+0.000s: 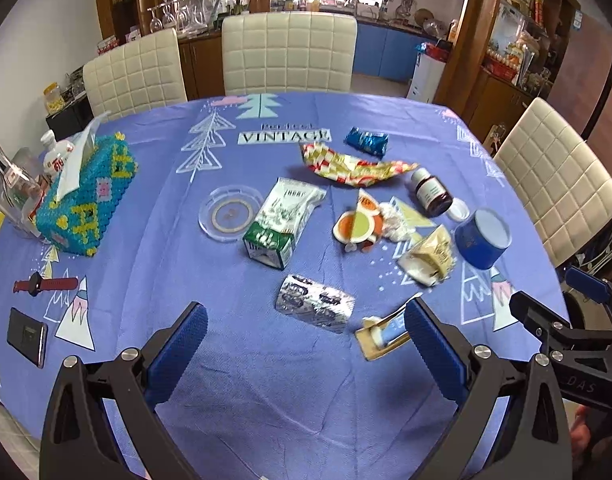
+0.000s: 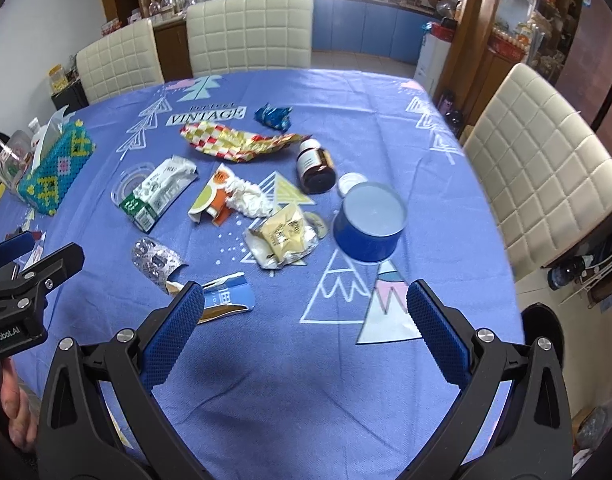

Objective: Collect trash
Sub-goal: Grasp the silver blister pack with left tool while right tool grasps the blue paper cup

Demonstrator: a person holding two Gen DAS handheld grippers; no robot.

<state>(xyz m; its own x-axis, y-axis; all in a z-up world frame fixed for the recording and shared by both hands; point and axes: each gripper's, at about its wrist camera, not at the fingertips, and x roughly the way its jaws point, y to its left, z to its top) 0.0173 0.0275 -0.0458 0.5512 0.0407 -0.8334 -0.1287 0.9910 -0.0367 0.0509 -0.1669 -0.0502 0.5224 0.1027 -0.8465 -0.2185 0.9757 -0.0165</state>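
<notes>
Approach step, nothing collected. Left gripper [image 1: 306, 328] and right gripper [image 2: 306, 308] released, empty. Next: descend on torn wrapper [image 2: 225, 300].

Both views set above the near edge of the table [image 1: 265, 400], angled down toward 12 o'clock. Left view nearer the tissue box [image 1: 85, 196]. Shared: blue cup [image 2: 370, 220], trash at centre, chairs [image 2: 249, 32].
</notes>
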